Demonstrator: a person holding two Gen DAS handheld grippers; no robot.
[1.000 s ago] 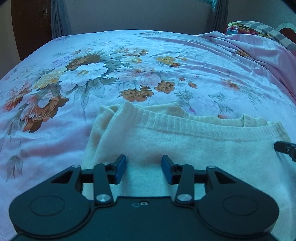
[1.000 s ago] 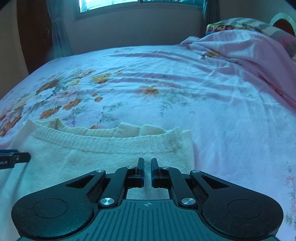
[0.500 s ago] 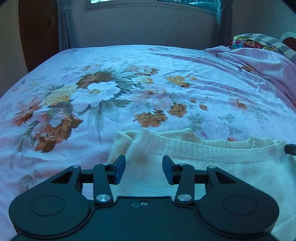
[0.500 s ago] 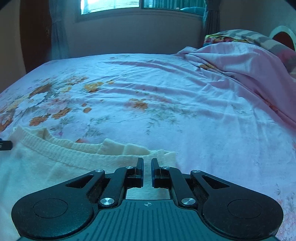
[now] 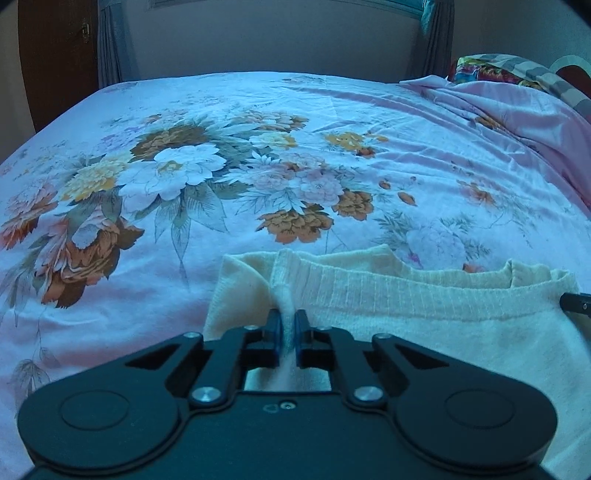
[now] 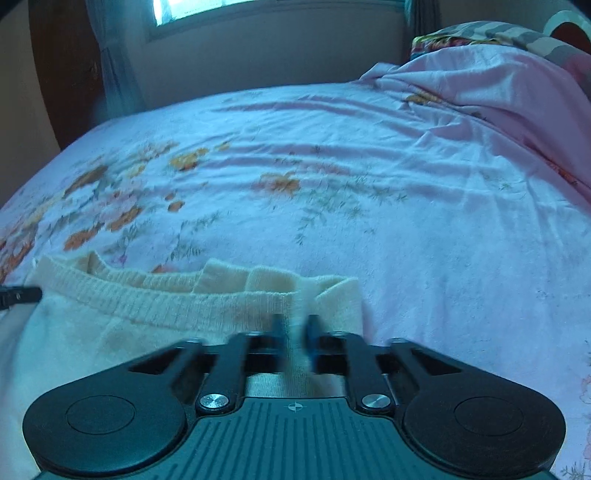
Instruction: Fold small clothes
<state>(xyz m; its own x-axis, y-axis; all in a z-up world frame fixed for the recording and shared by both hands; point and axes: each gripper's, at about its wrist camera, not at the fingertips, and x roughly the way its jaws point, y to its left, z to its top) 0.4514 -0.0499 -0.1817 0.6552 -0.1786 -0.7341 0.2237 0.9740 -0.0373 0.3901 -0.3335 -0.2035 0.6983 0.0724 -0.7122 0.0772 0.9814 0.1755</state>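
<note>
Left wrist view: a cream knitted garment [image 5: 424, 317] is spread on a bed covered by a pink floral sheet [image 5: 229, 177], its ribbed hem lying across the near part of the bed. The left gripper [image 5: 289, 325] is set at the garment's left end, and its jaws have just been closing; a pinched ridge of the knit is seen between the blue pads, which are pressed onto it. The tip of the other gripper is visible at the right edge of the picture, just beside the garment's right end. A bunched pink cover [image 5: 517, 110] and a patterned pillow [image 5: 491, 72] are seen at the far right, with a curtain [image 5: 110, 44] and a dark wooden door [image 5: 55, 55] at the back.

Right wrist view: the right gripper [image 6: 295, 328] is blurred, yet a fold of the cream garment [image 6: 129, 314] is seen standing between its jaws, which are closed on the garment's right end and have just been narrowing. The left gripper's tip [image 6: 18, 295] is shown at the left edge, beside the hem. A window [image 6: 207, 9] is seen above the bed.
</note>
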